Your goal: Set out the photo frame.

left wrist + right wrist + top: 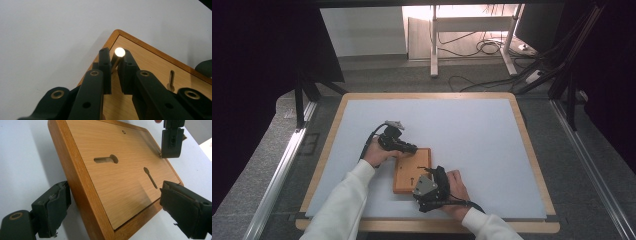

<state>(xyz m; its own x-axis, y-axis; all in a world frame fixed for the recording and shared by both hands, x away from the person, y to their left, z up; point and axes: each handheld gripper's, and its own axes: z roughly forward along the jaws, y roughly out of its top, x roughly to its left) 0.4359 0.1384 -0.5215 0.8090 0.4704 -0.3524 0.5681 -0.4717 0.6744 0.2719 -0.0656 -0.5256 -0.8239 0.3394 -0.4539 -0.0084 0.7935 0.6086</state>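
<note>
A pale grey table top (472, 125) with a light wooden edge stands on a grey carpeted floor (412, 77). Behind it stand a white desk frame (434, 45), a dark monitor (537, 22) and loose cables (484, 47). Black curtains (252, 75) hang at both sides.

The wooden board (411, 172) lay flat on the table (472, 130), near its front edge and a little left of centre. The left hand-held gripper (412, 148) sat over the board's far left corner, its jaws closed around an upright pin (118, 56) standing there. The right hand-held gripper (432, 172) straddled the board's near right corner, one jaw on either side.
</note>
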